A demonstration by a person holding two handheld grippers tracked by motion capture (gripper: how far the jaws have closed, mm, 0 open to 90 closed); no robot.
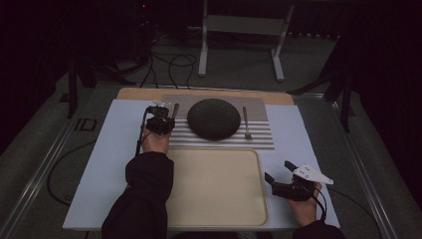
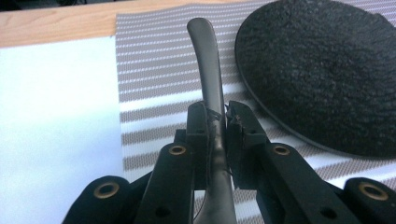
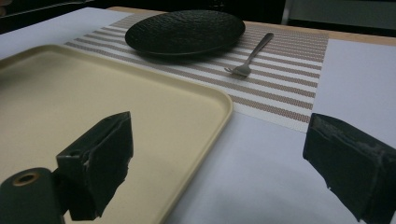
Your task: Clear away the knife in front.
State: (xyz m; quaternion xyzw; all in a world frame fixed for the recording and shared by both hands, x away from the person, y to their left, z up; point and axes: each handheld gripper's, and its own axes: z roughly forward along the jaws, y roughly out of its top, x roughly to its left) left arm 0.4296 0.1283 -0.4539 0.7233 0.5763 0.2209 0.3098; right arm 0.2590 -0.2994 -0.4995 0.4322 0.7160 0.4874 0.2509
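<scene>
The left gripper (image 2: 217, 116) pinches a dark metal utensil handle (image 2: 209, 60) between its jaws, pressed tight on it; which end of the utensil this is cannot be told. In the high view the left gripper (image 1: 160, 119) sits over the left edge of the striped placemat (image 1: 259, 137), with the handle (image 1: 175, 110) pointing away from the person, just left of the black plate (image 1: 214, 119). The left gripper view brings the plate's (image 2: 327, 70) rough, pebbled surface close beside the handle, apart from it, and shows the wooden table edge (image 2: 56, 25) past the white sheet (image 2: 51, 121).

The right gripper (image 1: 281, 174) rests at the tray's right side with its jaws spread wide and nothing between them. Its own view looks across the corner of the cream tray (image 3: 93, 107) to the plate (image 3: 184, 30) and a fork (image 3: 250, 56) lying on the placemat (image 3: 285, 84) to the plate's right, tines toward the camera. The high view shows the fork (image 1: 246, 122) well apart from both grippers.

On the grey surface left of the white sheet, letters reading "ID" (image 1: 85, 124) show faintly.
</scene>
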